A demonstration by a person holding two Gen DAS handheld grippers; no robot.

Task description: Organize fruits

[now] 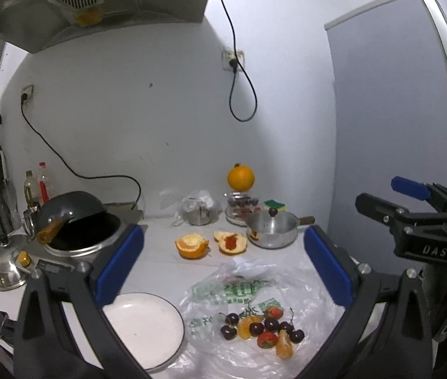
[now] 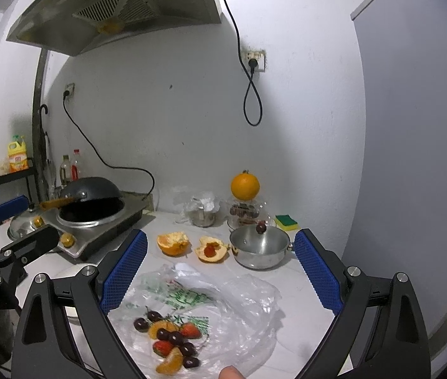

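Clear plastic bag (image 1: 248,287): lying crumpled on the near table, carrying the fruit pile (image 1: 263,328) of cherries, strawberries and orange segments.
White plate (image 1: 147,325): sitting empty just left of the bag.
Left gripper (image 1: 223,268): hovering with jaws spread, holding nothing.
Right gripper (image 2: 220,271): likewise hanging wide apart above the bag.
Handling: the fruit is looking light, soft and bruisable; gripping gently across each piece's middle seems best.
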